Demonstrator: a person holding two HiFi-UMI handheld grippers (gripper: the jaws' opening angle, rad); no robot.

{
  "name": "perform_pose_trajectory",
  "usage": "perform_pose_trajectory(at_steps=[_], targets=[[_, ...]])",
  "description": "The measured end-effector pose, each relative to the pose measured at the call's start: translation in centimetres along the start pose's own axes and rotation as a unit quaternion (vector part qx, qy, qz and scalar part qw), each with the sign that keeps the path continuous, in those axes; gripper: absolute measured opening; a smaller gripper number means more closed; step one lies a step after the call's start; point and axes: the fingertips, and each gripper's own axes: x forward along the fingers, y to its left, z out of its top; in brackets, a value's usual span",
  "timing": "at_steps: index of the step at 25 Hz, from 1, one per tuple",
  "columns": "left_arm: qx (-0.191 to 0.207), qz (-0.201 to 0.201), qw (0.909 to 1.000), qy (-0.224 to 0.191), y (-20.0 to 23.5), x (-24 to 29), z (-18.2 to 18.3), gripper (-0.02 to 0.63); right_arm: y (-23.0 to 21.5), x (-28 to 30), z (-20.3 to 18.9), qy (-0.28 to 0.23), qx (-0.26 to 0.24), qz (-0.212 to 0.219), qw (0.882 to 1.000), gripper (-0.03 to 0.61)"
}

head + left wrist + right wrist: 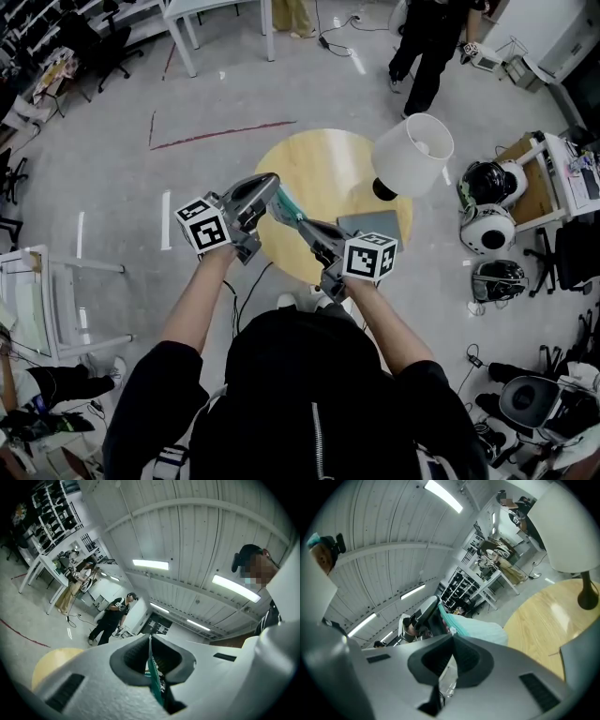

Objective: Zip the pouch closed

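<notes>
A teal pouch [289, 206] hangs in the air between my two grippers, above a round wooden table [319, 164]. My left gripper [275, 185] is shut on its far end; in the left gripper view a thin teal edge of the pouch [153, 681] is pinched between the closed jaws of the left gripper [150, 641]. My right gripper [307, 225] is shut on the near end. In the right gripper view the pouch [476, 627] runs from the closed right gripper [452, 637] out to the left gripper [423, 616]. The zip itself is too small to read.
A white lamp [410, 155] with a black base stands on the table's right side, with a grey flat pad [370, 223] beside it. Helmets [487, 183] lie by a small table at the right. A person [427, 47] stands at the back. White tables [225, 23] are further off.
</notes>
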Motion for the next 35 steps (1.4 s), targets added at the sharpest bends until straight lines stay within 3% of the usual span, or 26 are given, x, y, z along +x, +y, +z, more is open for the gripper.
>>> perform_pose_trajectory(at_steps=[21, 27, 35], targets=[[0.004, 0.034, 0.999, -0.029, 2.6, -2.6, 3.3, 0.011, -2.1, -1.1, -2.8, 0.005, 0.031, -0.013, 0.999, 0.006], [0.002, 0.028, 0.9993, -0.024, 2.4, -2.4, 2.7, 0.011, -2.5, -1.1, -3.4, 0.008, 0.029, -0.02, 0.999, 0.008], [0.044, -0.002, 0.999, 0.002, 0.4, -1.1, 1.7, 0.012, -3.9, -1.6, -3.6, 0.014, 0.019, -0.042, 0.999, 0.012]])
